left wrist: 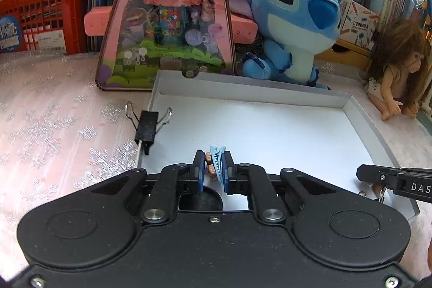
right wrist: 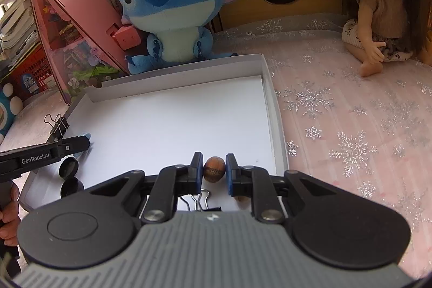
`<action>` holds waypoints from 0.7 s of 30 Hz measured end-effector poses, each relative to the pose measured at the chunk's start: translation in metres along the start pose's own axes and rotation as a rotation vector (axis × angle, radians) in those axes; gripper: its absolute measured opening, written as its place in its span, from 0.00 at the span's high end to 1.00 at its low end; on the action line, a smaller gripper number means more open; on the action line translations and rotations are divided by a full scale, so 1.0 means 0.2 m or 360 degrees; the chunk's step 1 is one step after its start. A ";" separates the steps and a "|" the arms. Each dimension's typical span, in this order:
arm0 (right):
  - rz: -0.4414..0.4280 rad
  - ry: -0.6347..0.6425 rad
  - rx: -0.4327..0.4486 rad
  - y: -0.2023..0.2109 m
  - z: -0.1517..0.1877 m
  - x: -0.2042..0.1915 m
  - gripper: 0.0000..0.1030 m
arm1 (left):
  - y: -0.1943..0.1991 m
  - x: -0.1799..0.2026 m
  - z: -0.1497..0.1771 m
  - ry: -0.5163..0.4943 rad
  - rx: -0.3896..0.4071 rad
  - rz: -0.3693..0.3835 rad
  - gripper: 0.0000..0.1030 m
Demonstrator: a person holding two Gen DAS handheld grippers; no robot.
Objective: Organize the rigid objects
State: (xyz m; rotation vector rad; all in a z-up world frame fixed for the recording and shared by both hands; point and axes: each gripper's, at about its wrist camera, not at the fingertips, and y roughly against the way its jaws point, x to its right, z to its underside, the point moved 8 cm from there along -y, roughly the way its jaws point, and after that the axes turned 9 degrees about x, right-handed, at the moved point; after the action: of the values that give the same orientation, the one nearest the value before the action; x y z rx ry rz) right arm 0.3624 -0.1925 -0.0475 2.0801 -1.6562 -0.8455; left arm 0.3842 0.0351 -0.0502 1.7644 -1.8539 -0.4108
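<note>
A white shallow tray (left wrist: pixel 270 88) lies on the table; it also shows in the right wrist view (right wrist: pixel 167 72). My left gripper (left wrist: pixel 213 169) is shut on a blue shark-shaped clip (left wrist: pixel 218 163) with a small brown piece (left wrist: pixel 209 158) beside it, low over the tray's near left part. My right gripper (right wrist: pixel 214 170) is closed on a brown nut-like ball (right wrist: pixel 214 169) near the tray's right wall. A black binder clip (left wrist: pixel 147 126) is clamped on the tray's left wall. A metal binder clip (right wrist: pixel 198 200) lies under the right gripper. Black round caps (right wrist: pixel 68 166) lie at the tray's near left.
A blue Stitch plush (left wrist: pixel 291 23) and a pink toy house box (left wrist: pixel 164 15) stand behind the tray. A doll (right wrist: pixel 383 4) sits at the right on the pink snowflake tablecloth (right wrist: pixel 351 126). Bookshelves and red crates (left wrist: pixel 40 15) line the back.
</note>
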 end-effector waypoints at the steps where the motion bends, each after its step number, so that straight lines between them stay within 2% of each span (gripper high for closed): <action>1: 0.0001 0.0004 0.0001 0.00 0.00 0.00 0.80 | 0.00 0.00 0.00 -0.0002 0.0006 -0.0001 0.88; 3: -0.0004 0.0005 0.0004 0.00 0.00 0.00 0.79 | 0.00 0.01 0.00 -0.0015 0.0014 -0.0003 0.88; 5: -0.0013 -0.0011 0.0021 0.01 0.00 0.00 0.75 | 0.01 0.01 0.00 -0.0026 0.0035 -0.0012 0.85; 7: -0.0017 -0.0031 0.0039 0.02 -0.01 0.00 0.63 | 0.02 0.02 -0.01 -0.0034 0.0052 0.0005 0.75; 8: -0.0021 -0.0036 0.0047 0.02 -0.01 0.00 0.55 | 0.04 0.02 -0.01 -0.0037 0.0059 0.0010 0.60; 9: -0.0027 -0.0042 0.0059 0.03 -0.01 0.00 0.54 | 0.05 0.03 -0.02 -0.0045 0.0069 0.0007 0.53; 13: -0.0033 -0.0035 0.0103 0.08 -0.03 0.00 0.51 | 0.13 0.05 -0.04 -0.0100 0.0108 0.0013 0.52; 18: -0.0066 0.0039 0.0193 0.20 -0.04 -0.02 0.40 | 0.27 0.09 -0.03 -0.0153 0.0171 0.0046 0.48; 21: -0.0110 0.0081 0.0246 0.29 -0.04 -0.04 0.34 | 0.38 0.12 -0.01 -0.0167 0.0251 0.0050 0.47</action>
State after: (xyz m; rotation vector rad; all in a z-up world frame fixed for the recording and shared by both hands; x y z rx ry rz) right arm 0.3221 -0.2000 -0.0045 2.2546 -1.6795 -0.6991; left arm 0.3239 0.0188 -0.0019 1.8448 -2.0341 -0.3597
